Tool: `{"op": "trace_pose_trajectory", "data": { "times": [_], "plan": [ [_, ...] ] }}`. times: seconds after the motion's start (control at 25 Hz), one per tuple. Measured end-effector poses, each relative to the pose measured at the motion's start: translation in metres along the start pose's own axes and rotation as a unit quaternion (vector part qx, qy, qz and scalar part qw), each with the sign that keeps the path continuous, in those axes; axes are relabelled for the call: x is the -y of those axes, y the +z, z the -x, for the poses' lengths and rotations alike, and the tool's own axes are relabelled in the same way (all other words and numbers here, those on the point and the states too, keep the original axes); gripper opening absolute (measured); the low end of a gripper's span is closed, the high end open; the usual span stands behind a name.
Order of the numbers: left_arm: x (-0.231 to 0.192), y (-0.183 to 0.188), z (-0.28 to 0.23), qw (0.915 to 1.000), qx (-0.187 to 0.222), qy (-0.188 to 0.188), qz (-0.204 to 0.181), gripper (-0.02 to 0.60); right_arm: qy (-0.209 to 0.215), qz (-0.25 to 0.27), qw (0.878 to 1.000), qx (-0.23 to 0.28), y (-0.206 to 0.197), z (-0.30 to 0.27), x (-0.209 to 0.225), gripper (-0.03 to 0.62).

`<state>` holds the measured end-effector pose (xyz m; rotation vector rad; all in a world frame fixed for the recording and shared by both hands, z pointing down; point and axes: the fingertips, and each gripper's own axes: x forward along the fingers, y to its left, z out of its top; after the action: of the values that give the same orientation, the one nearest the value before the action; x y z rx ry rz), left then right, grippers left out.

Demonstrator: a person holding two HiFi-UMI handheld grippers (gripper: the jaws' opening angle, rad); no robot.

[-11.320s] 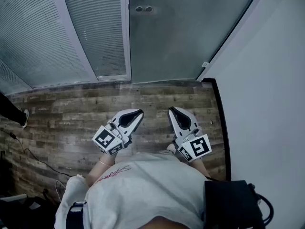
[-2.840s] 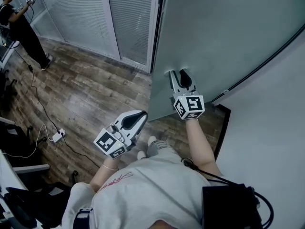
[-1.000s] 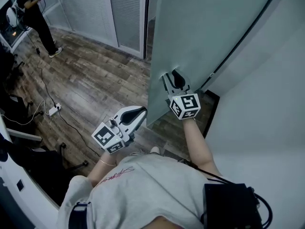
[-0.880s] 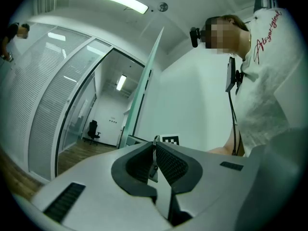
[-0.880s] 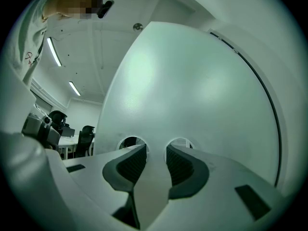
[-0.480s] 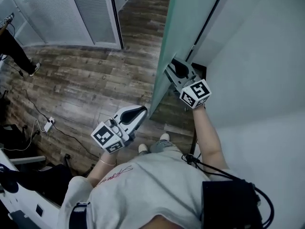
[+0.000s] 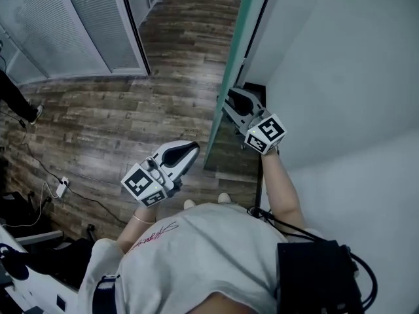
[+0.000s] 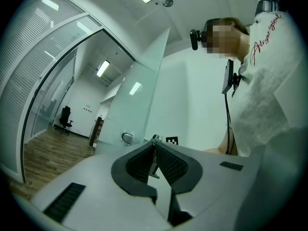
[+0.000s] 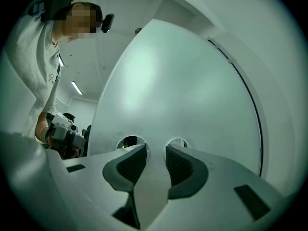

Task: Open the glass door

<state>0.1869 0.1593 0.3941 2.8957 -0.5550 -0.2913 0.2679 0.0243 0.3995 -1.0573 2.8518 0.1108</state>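
Dark wood-plank floor (image 7: 98,123) meets a plain white wall (image 7: 340,77); slatted blinds (image 7: 59,25) line its left edge (ceiling strip lights (image 8: 102,68) glow beyond).

R tongs (image 7: 223,101) against glass door (image 7: 247,18) R side, L tongs (image 7: 192,148) left of it, wall (image 7: 340,77) far R.

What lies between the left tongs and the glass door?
Only wood floor: the head view shows the left tongs held apart from the door, with nothing standing between them.

Frosted glass door (image 7: 230,77) cut off by the head view's top edge, its two round fittings (image 9: 129,141) half hidden behind the right gripper (image 9: 155,148), bystander's dark trouser leg (image 7: 12,95) cropped at left.
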Motion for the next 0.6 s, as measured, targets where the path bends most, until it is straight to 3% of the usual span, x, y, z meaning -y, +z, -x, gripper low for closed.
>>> {"op": "trace_pose_trajectory", "data": {
  "times": [0.6],
  "plan": [
    [0.035,-0.005,-0.064,0.9977,-0.015,-0.065,0.007,0.034,-0.001,-0.007,1.000,0.009,0.014,0.071,0.018,0.129]
  ]
}}
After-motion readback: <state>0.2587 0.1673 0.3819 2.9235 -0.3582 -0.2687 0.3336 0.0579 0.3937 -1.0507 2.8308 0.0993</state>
